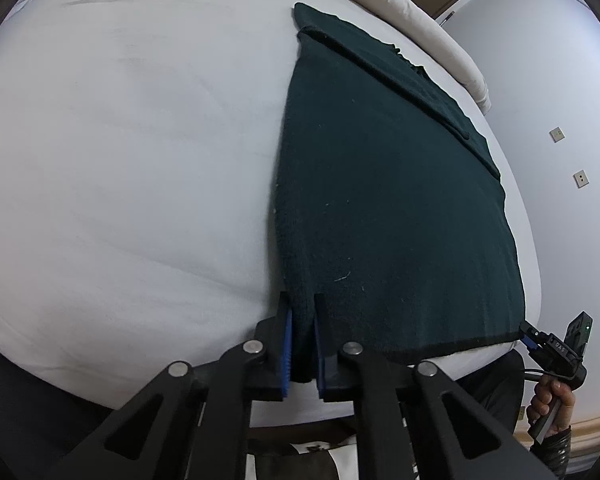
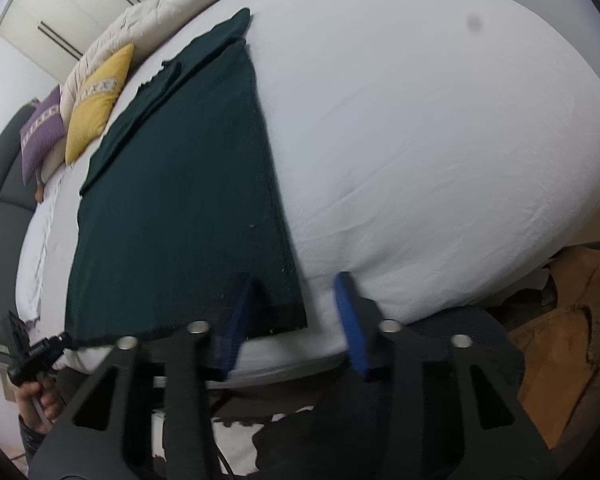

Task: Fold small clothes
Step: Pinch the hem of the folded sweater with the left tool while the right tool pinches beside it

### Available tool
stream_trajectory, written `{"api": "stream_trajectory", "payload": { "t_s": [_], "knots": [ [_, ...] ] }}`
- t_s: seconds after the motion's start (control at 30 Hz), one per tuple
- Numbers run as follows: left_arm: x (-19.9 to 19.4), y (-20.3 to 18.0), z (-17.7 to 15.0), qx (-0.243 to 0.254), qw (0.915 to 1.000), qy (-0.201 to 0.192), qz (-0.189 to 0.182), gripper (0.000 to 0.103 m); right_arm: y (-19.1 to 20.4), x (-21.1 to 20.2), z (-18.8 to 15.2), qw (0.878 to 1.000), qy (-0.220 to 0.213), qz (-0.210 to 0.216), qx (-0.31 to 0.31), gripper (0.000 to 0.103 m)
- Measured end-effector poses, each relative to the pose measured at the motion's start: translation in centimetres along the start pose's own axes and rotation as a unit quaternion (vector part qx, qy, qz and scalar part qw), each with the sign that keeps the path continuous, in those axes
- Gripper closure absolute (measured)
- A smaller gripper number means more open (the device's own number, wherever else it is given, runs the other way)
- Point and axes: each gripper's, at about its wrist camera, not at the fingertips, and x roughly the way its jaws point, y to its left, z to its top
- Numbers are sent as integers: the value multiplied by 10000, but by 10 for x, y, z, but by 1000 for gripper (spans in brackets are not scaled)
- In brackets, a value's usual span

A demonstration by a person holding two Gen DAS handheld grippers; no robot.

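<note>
A dark green knitted garment [image 1: 380, 200] lies flat on the white bed sheet [image 1: 120, 160], with a folded strip along its far side. My left gripper [image 1: 302, 300] is shut on the garment's near left corner, and the cloth is pinched between the blue pads. In the right wrist view the same garment [image 2: 180, 200] shows its near right corner between the jaws of my right gripper [image 2: 293, 278]. These jaws stand apart, one finger over the cloth and the other on the sheet [image 2: 420, 140]. The right gripper [image 1: 526, 332] also shows at the hem's far end.
A yellow pillow [image 2: 96, 100] and a purple pillow [image 2: 42, 132] lean by a rolled cream duvet [image 1: 420, 20] at the head of the bed. Brown paper or cardboard [image 2: 560, 340] lies on the floor at the right. A hand [image 1: 552, 400] holds the other gripper's handle.
</note>
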Motion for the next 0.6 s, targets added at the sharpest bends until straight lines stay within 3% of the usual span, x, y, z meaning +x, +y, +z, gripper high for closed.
{"api": "stream_trajectory", "payload": {
  "t_s": [0.07, 0.1, 0.2, 0.3, 0.47, 0.6],
  "knots": [
    [-2, -1, -1, 16, 10000, -34, 10, 95, 2, 2, 0, 10000, 63, 47, -39, 91],
    [-3, -1, -1, 26, 10000, -42, 10, 95, 4, 4, 0, 9999, 102, 55, -69, 94],
    [-8, -1, -1, 8, 9999, -91, -51, 95, 9, 5, 1, 9999, 37, -30, -152, 96],
    [-17, -1, 1, -69, 9996, -156, -229, 96, 10, -6, 4, 9997, -158, 175, -38, 97],
    [-48, -3, 19, -310, 9949, -525, -808, 96, 9, -36, 23, 9912, -620, 1080, 443, 97],
    [-65, -8, 39, -420, 9896, -816, -1110, 97, 24, -50, 46, 9835, -890, 1496, 489, 97]
  ]
}}
